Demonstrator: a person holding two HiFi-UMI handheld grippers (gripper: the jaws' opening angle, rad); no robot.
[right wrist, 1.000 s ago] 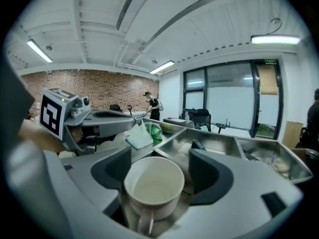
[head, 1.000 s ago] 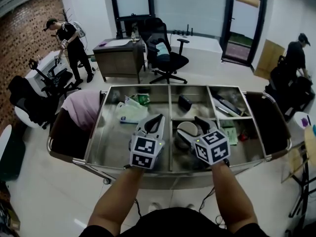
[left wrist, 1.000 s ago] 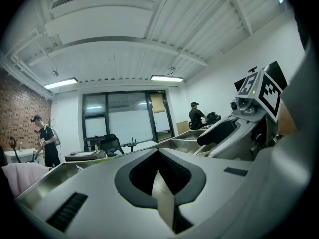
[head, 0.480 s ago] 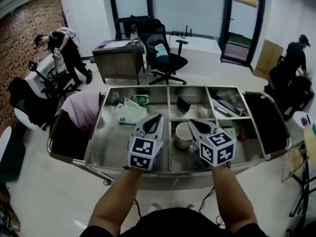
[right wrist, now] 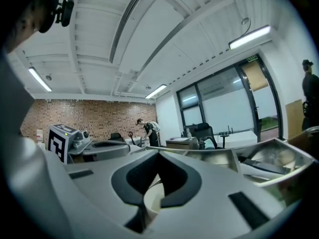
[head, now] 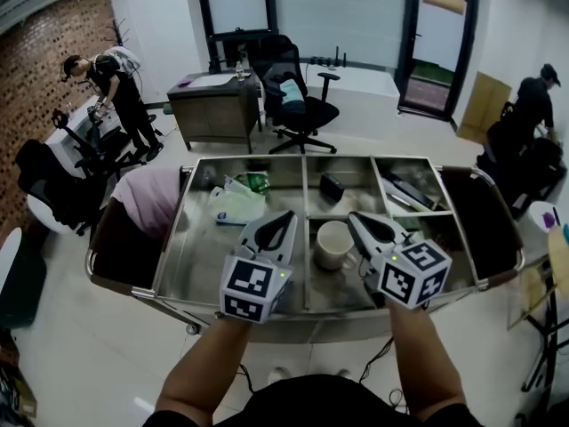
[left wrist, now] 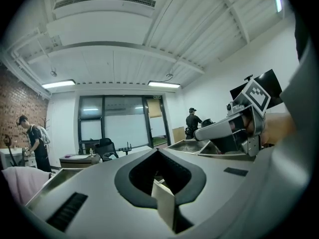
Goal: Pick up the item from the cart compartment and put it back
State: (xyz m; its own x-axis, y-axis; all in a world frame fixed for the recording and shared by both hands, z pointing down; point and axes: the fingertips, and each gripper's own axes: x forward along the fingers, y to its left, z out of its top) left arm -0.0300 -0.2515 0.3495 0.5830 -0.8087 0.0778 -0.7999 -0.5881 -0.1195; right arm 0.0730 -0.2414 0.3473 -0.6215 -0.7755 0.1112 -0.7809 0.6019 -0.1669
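A white cup [head: 331,245] with a side handle is in the middle front compartment of the steel cart [head: 200,249]. My right gripper [head: 356,219] is shut at the cup's right rim, a little above the compartment floor. In the right gripper view the jaws [right wrist: 158,153] meet at the tip, and the cup's cream rim [right wrist: 152,199] shows between them lower down. My left gripper [head: 283,217] hovers over the divider to the cup's left. It is shut and I see nothing of the cart's in it. In its own view the left gripper [left wrist: 157,151] is closed to a point.
The left compartment holds a white bag [head: 233,205] and a green packet [head: 256,179]. A black item [head: 332,185] lies in the back middle one. A pink cloth [head: 147,194] hangs at the cart's left end. An office chair [head: 298,105] and a desk [head: 213,105] stand beyond, and people stand at both sides of the room.
The right jaws closed at the cup, which was half hidden under them. Both grippers have risen and come nearer to me, the right one shifting right; the cup looks slightly larger.
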